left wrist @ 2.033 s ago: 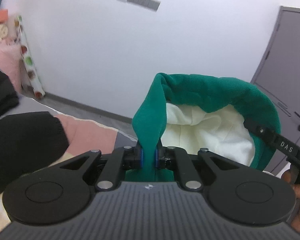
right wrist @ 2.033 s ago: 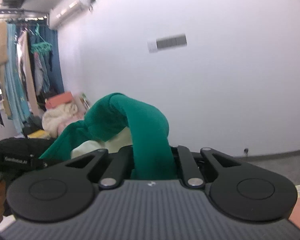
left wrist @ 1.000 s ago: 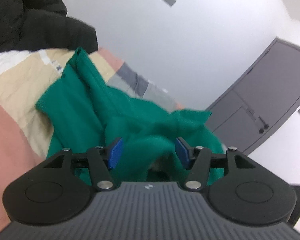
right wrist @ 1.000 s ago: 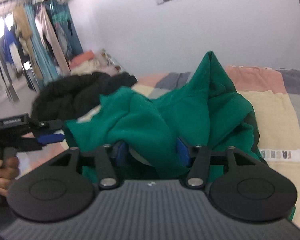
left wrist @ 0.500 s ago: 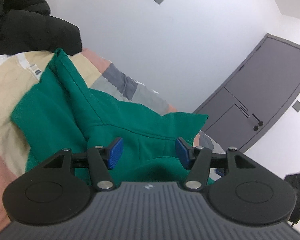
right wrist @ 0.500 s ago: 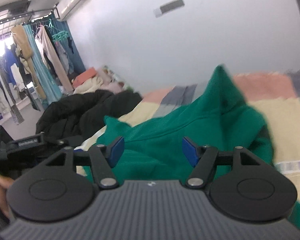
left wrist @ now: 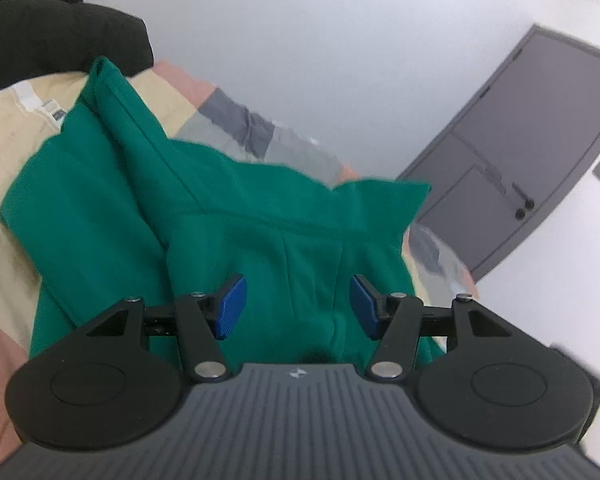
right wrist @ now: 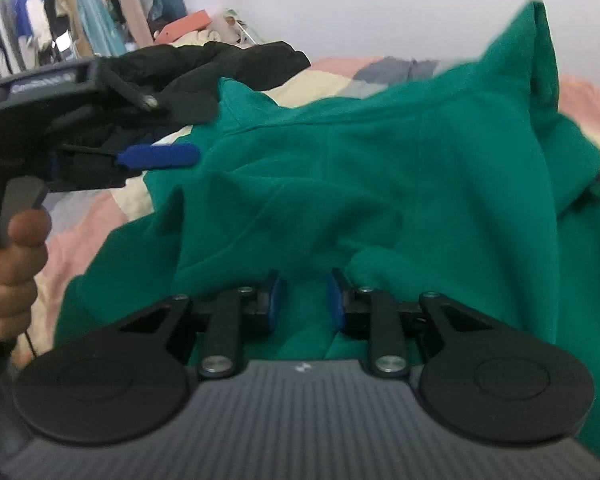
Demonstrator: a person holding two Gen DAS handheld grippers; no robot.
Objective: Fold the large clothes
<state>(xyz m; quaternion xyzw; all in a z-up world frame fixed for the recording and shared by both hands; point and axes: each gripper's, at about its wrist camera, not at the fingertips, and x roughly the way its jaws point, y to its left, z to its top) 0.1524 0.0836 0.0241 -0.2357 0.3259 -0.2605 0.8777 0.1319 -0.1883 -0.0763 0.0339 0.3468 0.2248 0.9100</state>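
green hoodie | crumpled on bed, directly ahead of both | L gripper jaws wide apart, empty | R gripper narrow gap, over fabric, nearer

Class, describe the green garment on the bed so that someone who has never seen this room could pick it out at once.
Find the bed with the pink, cream and grey patchwork cover. A crumpled emerald-green fleece sweatshirt lies heaped on it. Unlike the black padded jacket bunched behind it, it is bright green, with stitched seams.
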